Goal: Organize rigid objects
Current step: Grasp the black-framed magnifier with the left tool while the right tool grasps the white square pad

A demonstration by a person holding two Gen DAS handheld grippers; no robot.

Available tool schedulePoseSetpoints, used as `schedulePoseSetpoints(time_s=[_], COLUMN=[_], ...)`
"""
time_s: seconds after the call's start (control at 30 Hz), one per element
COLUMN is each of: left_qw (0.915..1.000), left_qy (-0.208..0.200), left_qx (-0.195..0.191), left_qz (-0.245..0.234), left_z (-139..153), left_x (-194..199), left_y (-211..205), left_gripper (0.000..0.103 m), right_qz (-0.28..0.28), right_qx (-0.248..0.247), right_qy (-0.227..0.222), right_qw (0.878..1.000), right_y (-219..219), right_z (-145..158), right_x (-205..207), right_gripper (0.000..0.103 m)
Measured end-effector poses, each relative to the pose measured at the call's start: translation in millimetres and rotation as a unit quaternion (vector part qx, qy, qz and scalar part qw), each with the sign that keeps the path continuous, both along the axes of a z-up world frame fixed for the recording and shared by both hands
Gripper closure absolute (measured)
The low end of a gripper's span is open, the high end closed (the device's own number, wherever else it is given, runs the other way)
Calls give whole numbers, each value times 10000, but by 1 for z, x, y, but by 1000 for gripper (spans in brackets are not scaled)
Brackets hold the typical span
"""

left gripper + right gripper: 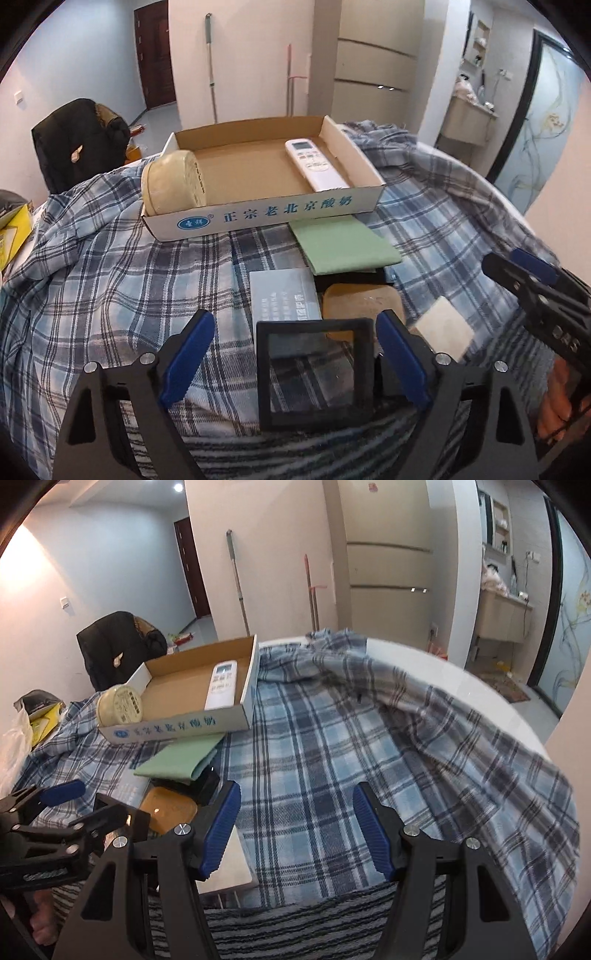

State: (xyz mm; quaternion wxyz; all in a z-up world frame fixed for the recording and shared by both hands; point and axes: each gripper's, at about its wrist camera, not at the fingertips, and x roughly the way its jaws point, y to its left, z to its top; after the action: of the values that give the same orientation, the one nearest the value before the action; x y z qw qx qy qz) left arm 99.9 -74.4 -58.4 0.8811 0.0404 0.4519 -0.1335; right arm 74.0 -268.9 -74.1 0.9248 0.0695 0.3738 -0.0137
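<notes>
A cardboard tray [258, 218] [173, 729] sits on the plaid cloth and holds a white remote [314, 164] [221, 686] and a round cream tin [171, 182] [119, 703]. In front of it lie a green booklet [343, 247] [177, 760], a grey booklet [284, 295], an orange-brown rounded box [364, 304] [170, 808], a cream block [445, 326] and a black square frame [314, 373]. My left gripper [295, 360] is open with the frame between its fingers. My right gripper [295, 830] is open and empty over the cloth.
The blue plaid cloth [332, 738] covers a white round table [461, 672]. A chair with a dark jacket [81, 140] stands behind the tray at left. Yellow packaging [13, 236] lies at the far left. A striped cloth [295, 930] lies at the near edge.
</notes>
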Motion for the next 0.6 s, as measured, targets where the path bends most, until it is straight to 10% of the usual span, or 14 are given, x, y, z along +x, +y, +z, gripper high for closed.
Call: schedulePoseSetpoints(time_s=[0.37, 0.6], left_qw=[9996, 9984], left_qy=[270, 528], left_qx=[61, -182], left_qz=[-92, 32], left_z=[-16, -21], left_x=[4, 5], left_y=[-11, -2], left_gripper=[12, 31], right_qz=[-41, -45], right_qx=[6, -23], right_qy=[1, 47], right_qw=[10000, 10000], right_y=[-1, -1], right_z=[-2, -3], right_x=[-1, 0], right_gripper=[41, 41])
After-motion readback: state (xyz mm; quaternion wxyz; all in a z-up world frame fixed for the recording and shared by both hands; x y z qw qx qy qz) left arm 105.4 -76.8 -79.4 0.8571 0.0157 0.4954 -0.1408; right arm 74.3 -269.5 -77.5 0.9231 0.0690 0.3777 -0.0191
